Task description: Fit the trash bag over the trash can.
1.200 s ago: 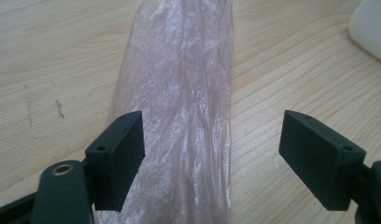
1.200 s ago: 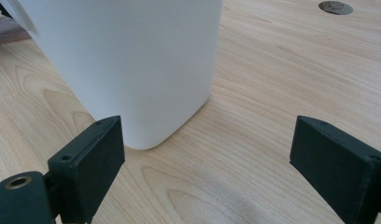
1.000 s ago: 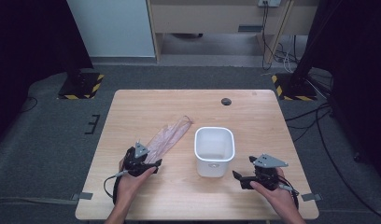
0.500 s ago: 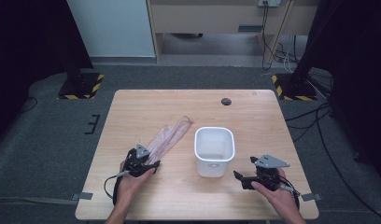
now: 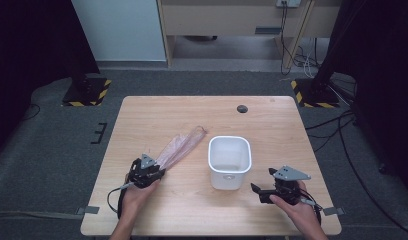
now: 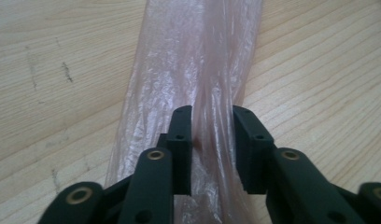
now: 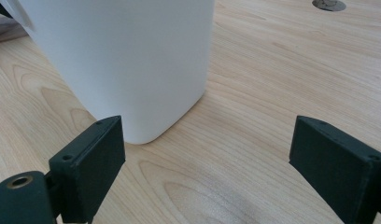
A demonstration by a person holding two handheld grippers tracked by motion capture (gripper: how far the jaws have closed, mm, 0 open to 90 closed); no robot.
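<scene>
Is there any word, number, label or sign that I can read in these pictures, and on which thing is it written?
No readable text.
White bin: a small mark on its near wall in the high view, too small to read; the wall in the right gripper view is blank.
Pink plastic bag: no print.
Table: plain wood.
Yellow-and-black striped bases on the floor: stripes, no words.

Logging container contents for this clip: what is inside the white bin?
From the high view, the white bin looks empty: bare white floor and inner walls. The pink plastic bag lies outside it, on the table. The near wall hides the bin's near inner side.
</scene>
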